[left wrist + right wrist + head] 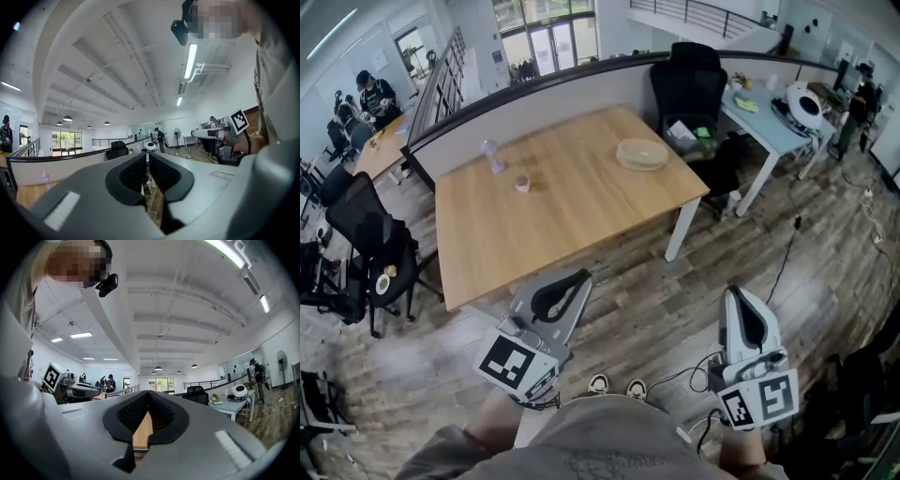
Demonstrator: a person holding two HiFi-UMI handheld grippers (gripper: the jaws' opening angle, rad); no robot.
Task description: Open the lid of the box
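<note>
A round pale box (pixel 642 153) with its lid on rests near the far right corner of the wooden table (pixel 562 216). Both grippers are held low over the floor, well short of the table's near edge and far from the box. My left gripper (pixel 579 277) points toward the table; its jaws stand together with nothing between them (pixel 146 161). At the lower right, my right gripper (pixel 737 292) is shut and empty too (pixel 149 401). The box does not show in either gripper view.
A purple hourglass-shaped item (pixel 494 157) and a small cup (pixel 522 183) stand on the table's far left part. Black chairs (pixel 375 239) sit to the left and behind (pixel 689 89). A white desk (pixel 769 122) stands at the right, with cables (pixel 787 253) on the floor.
</note>
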